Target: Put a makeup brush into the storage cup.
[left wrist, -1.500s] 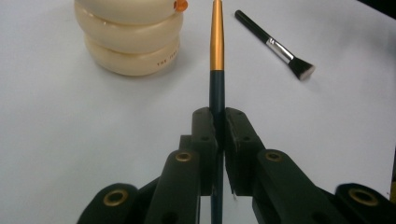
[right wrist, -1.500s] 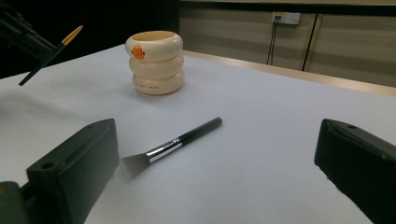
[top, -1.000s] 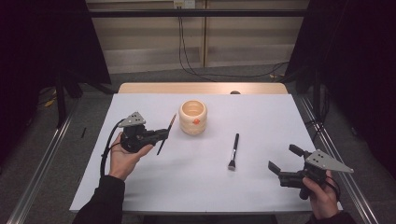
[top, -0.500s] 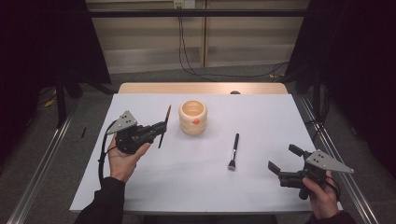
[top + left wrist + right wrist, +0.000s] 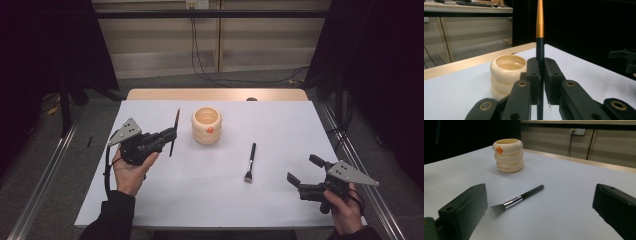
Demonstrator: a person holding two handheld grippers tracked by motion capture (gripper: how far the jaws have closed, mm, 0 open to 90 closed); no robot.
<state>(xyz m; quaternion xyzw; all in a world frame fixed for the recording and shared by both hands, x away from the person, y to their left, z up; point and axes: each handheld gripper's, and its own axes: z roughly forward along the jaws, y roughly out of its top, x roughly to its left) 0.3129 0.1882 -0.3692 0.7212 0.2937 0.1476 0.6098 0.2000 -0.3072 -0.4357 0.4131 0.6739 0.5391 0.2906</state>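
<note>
Resting near the right edge of the table (image 5: pixel 150 210), the right gripper (image 5: pixel 306 176) has its jaws wide apart and holds nothing. Just left of it and a little farther, a flat makeup brush (image 5: pixel 249 162) lies on the white surface, bristles toward the near side. At the left, the left gripper (image 5: pixel 167 138) is clamped tight on a thin dark brush (image 5: pixel 174 131) with a gold band, gripped low on the handle so most of its length stands above the jaws. Farther off, near the table's middle, sits a cream ringed cup (image 5: pixel 206 125), just right of the held brush. Judging by this, the brush is bound for the cup. Its narrow handle could pivot in the grip, and a tilted tip could catch the rim and tip the light cup over.
</note>
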